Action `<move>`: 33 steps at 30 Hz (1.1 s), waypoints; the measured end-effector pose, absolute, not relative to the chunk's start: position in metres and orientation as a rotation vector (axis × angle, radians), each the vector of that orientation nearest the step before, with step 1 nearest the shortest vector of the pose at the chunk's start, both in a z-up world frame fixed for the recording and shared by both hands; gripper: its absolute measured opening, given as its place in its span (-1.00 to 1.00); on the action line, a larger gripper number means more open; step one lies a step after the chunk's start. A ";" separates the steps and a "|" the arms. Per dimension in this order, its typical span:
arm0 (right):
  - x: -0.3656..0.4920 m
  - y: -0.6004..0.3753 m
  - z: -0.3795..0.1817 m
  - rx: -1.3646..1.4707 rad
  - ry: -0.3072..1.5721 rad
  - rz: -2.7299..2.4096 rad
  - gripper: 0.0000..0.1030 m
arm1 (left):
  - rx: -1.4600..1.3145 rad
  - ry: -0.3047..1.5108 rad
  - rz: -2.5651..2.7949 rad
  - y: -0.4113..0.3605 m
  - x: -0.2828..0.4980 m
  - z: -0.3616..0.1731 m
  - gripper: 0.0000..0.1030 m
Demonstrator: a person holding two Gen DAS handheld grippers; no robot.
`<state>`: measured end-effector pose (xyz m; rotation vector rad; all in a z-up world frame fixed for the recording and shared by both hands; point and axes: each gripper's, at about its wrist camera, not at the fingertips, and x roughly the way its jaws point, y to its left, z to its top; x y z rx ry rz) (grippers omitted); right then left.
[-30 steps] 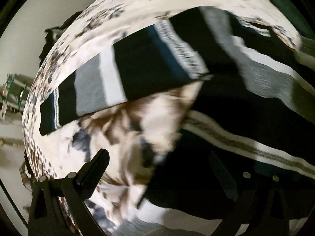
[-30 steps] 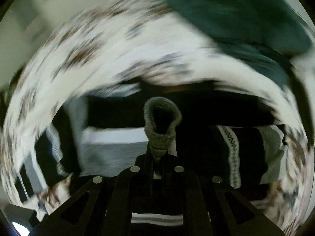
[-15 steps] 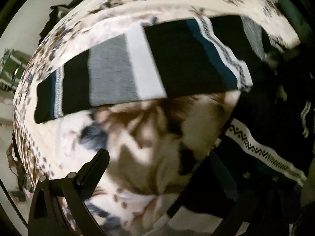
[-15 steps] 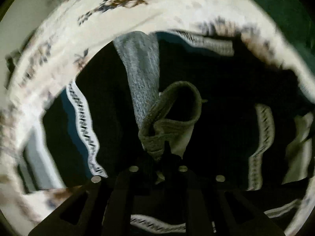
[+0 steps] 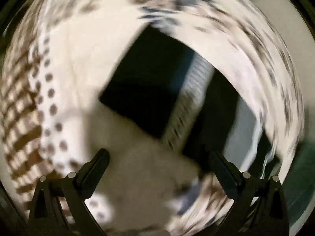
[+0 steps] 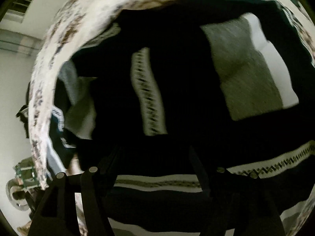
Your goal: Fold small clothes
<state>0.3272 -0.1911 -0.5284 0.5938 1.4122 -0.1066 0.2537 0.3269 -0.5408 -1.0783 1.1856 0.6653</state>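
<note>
A black knitted sweater with grey, white and teal stripes lies on a floral bedspread (image 5: 82, 63). In the left wrist view a sleeve (image 5: 157, 90) of it runs from the middle to the right, blurred. My left gripper (image 5: 157, 159) is open and empty just above the bedspread, short of the sleeve's end. In the right wrist view the sweater body (image 6: 177, 90) fills the frame, with a grey and white panel (image 6: 250, 68) at the right. My right gripper (image 6: 155, 153) is open over the dark cloth and holds nothing.
The floral bedspread (image 6: 59, 39) edges the sweater at the left in the right wrist view. Beyond it are a pale wall and floor with small clutter (image 6: 21, 179) at the lower left. A dark green cloth (image 5: 301, 177) shows at the right edge in the left wrist view.
My right gripper has let go of the grey cuff it held and now stands open over the sweater. My left gripper has swung away to the sleeve's end, still open.
</note>
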 end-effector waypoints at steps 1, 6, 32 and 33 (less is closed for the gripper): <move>0.324 -0.192 -0.534 0.592 1.416 -0.131 0.36 | -1.144 1.159 0.692 0.336 0.254 -0.547 0.90; 0.328 -0.199 -0.538 0.553 1.414 -0.194 0.36 | -1.083 1.069 0.812 0.358 0.268 -0.537 -0.64; 0.247 -0.372 -0.510 0.616 1.351 -0.536 0.36 | -0.177 1.049 -0.290 -0.152 0.385 -0.399 -0.90; 0.245 -0.378 -0.511 0.620 1.353 -0.557 0.36 | -0.151 1.071 -0.335 -0.178 0.381 -0.400 -0.89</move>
